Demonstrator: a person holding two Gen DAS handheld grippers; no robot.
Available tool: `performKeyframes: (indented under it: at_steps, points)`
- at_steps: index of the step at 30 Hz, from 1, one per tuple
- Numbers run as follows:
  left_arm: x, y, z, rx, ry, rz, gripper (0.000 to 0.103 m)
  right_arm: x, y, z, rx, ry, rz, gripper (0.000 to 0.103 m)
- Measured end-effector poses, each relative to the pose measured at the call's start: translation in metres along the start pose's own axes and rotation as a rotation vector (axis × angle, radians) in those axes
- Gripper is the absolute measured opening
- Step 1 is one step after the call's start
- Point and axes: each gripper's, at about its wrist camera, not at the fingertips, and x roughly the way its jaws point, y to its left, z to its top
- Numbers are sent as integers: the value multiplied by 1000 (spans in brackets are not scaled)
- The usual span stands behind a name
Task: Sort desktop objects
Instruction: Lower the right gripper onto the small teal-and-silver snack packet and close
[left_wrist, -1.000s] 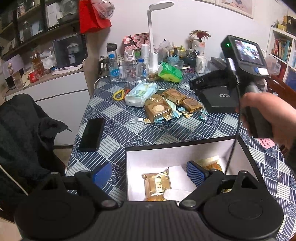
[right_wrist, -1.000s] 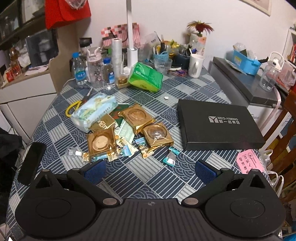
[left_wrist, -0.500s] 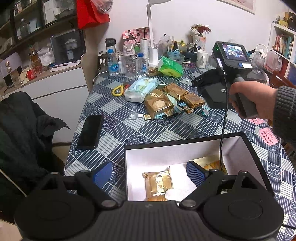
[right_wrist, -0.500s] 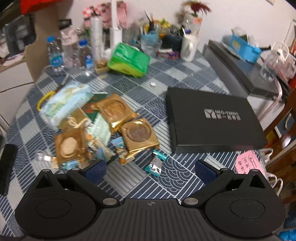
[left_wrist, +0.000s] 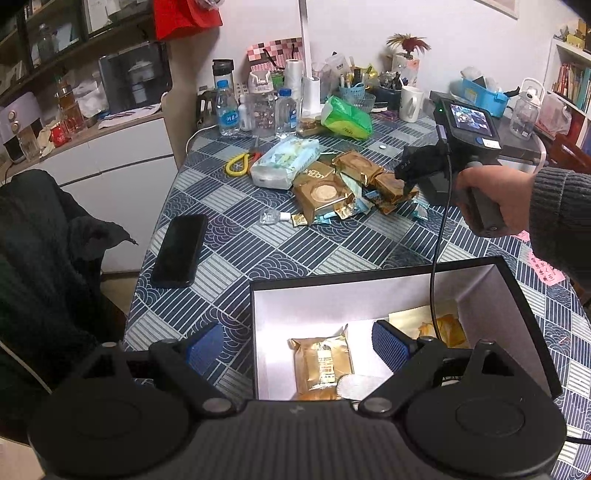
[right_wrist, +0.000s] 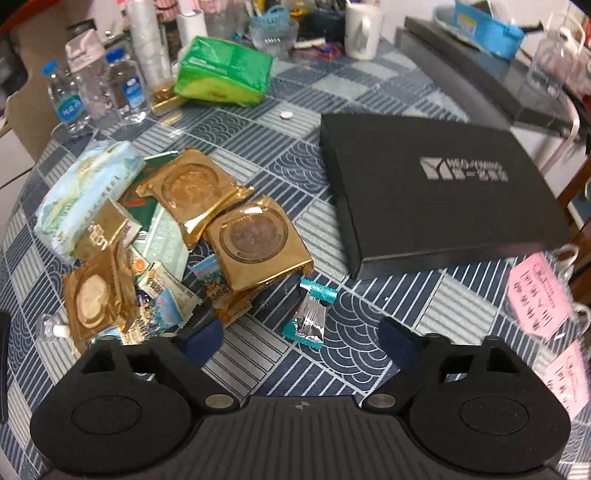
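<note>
My right claw (right_wrist: 301, 341), spread and empty, hovers just near of the candy (right_wrist: 311, 314), whose long axis points far-right.

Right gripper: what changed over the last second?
The right gripper moved forward and down toward the snack pile, open and empty, now just short of the teal-and-silver candy. Nothing grasped or released. The left gripper stayed open at the open box; packets, black lid and phone unmoved.
</note>
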Motion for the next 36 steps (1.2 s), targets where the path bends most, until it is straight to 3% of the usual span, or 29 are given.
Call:
performKeyframes:
  at_steps: [5,9,17,32,36]
  points:
    - [6,1,1,-1,14,2,103,14,-7,2,45,16,14,68]
    - [10,1,1,-1,21,2,103,20,-10,3,54,5,12,55]
    - [16,1,2,-3,38,6,103,31,-8,6,55,-3,26,44]
    - [22,3,0,-12,58,15,103,50,-12,5,75,15,5,38]
    - [23,3,-1,-12,62,17,103,55,-13,3,87,23,4,29]
